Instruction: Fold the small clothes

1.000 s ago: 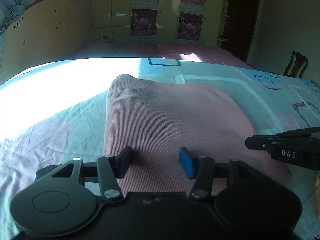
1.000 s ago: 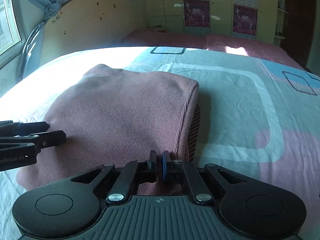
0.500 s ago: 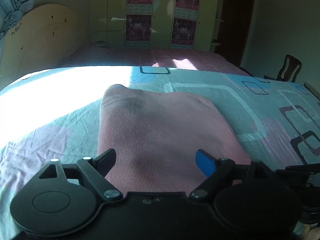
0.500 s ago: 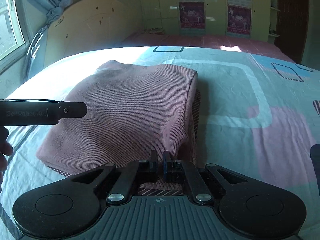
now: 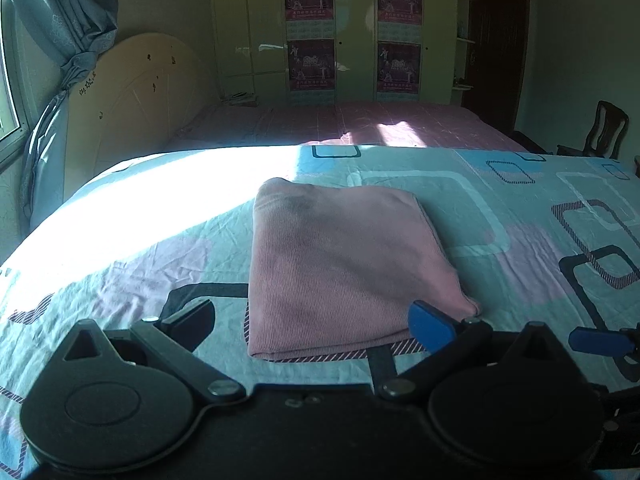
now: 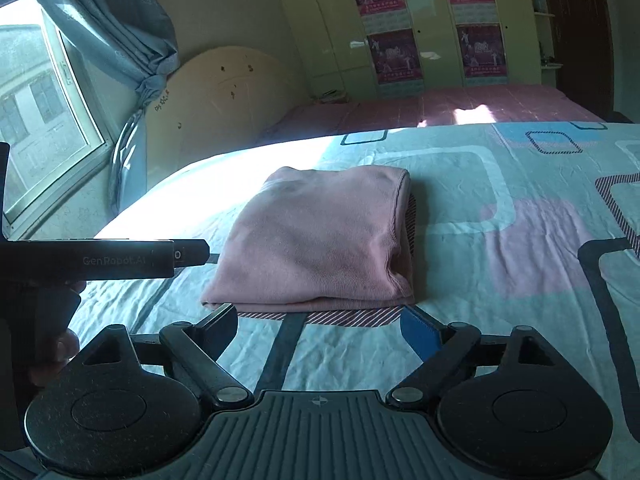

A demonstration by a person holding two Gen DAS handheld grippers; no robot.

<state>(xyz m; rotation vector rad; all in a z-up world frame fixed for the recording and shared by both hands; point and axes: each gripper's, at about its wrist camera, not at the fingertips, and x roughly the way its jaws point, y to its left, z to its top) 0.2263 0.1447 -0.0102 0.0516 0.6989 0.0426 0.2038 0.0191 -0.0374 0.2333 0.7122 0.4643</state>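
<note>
A pink ribbed garment [image 5: 344, 264] lies folded into a neat rectangle on the patterned bed sheet [image 5: 540, 240]; it also shows in the right wrist view [image 6: 320, 240]. My left gripper [image 5: 312, 320] is open and empty, held just in front of the garment's near edge. My right gripper [image 6: 320, 326] is open and empty, also just short of the near edge. The left gripper's body [image 6: 120, 258] shows at the left of the right wrist view. A blue pad of the right gripper [image 5: 596, 340] shows at the right of the left wrist view.
A second bed with a pink cover [image 5: 344, 124] stands behind. A cream headboard [image 5: 136, 108] and a grey curtain [image 6: 116, 40] by a window are at the left. A wooden chair [image 5: 604, 130] is at the far right. Wardrobes with posters line the back wall.
My right gripper has let go of the garment's near edge and opened. Both grippers have pulled back from the folded garment. The left jaws have opened wider.
</note>
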